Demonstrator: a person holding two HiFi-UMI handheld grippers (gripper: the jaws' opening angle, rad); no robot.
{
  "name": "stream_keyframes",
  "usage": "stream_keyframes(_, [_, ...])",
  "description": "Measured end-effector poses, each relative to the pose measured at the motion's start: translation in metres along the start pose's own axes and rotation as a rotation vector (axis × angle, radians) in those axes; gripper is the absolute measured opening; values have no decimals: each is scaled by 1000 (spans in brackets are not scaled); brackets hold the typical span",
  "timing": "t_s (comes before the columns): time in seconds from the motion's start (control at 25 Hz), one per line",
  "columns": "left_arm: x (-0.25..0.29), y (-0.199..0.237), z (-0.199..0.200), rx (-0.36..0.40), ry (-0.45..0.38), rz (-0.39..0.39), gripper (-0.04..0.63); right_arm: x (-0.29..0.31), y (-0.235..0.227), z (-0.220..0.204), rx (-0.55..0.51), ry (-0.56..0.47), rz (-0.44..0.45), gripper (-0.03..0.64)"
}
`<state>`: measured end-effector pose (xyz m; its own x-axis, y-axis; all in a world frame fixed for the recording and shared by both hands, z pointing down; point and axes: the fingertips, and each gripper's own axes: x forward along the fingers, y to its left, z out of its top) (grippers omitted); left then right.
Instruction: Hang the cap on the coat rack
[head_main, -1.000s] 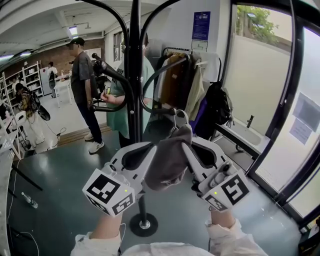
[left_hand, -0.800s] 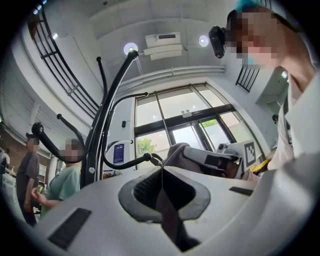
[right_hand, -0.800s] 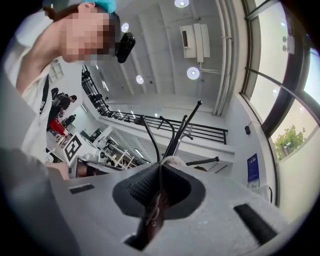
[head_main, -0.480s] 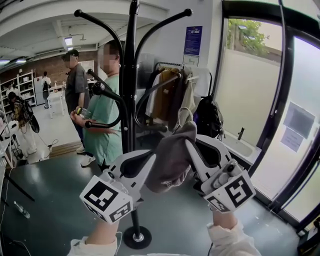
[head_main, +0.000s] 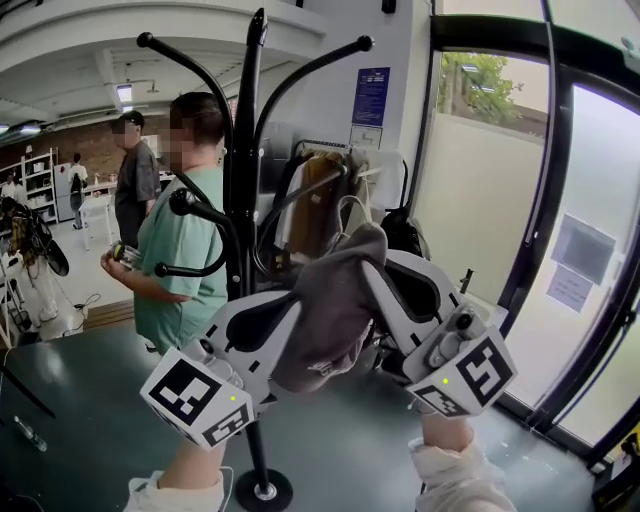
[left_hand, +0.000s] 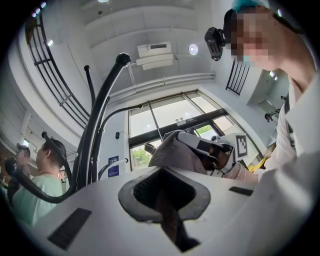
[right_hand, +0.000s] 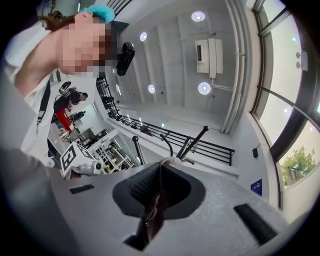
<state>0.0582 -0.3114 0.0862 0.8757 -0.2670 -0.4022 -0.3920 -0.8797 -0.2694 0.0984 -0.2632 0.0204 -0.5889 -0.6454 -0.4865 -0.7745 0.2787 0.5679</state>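
Note:
A grey-brown cap (head_main: 335, 310) hangs between my two grippers in front of the black coat rack (head_main: 246, 190). My left gripper (head_main: 298, 302) is shut on the cap's left side, and its fabric (left_hand: 169, 215) is pinched between the jaws. My right gripper (head_main: 372, 274) is shut on the cap's upper right edge, with cloth (right_hand: 152, 212) caught in its jaws. The rack's curved arms end in knobs (head_main: 366, 43) above and behind the cap. In the left gripper view the cap (left_hand: 175, 152) and the right gripper (left_hand: 220, 150) sit to the right of the rack's arm (left_hand: 100, 115).
A person in a green shirt (head_main: 185, 235) stands just behind the rack, another person (head_main: 135, 185) farther back. A clothes rail with garments (head_main: 320, 195) and a black backpack (head_main: 405, 232) stand behind. Glass doors (head_main: 560, 250) are at the right. The rack's round base (head_main: 262, 492) is on the floor.
Both grippers have lifted the cap higher along the rack, and the rack's top knobs have come into view. The person in green has stepped left from behind the pole.

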Motion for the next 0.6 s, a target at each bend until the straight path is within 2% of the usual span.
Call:
stream_keyframes(0.28, [13,11,20,-18,-76,-9,15,10,-18,12,8,-48,3,11])
stream_keyframes(0.6, [22,13,35,13,-135,-29,15,21,-29,17,-32,-65,19,11])
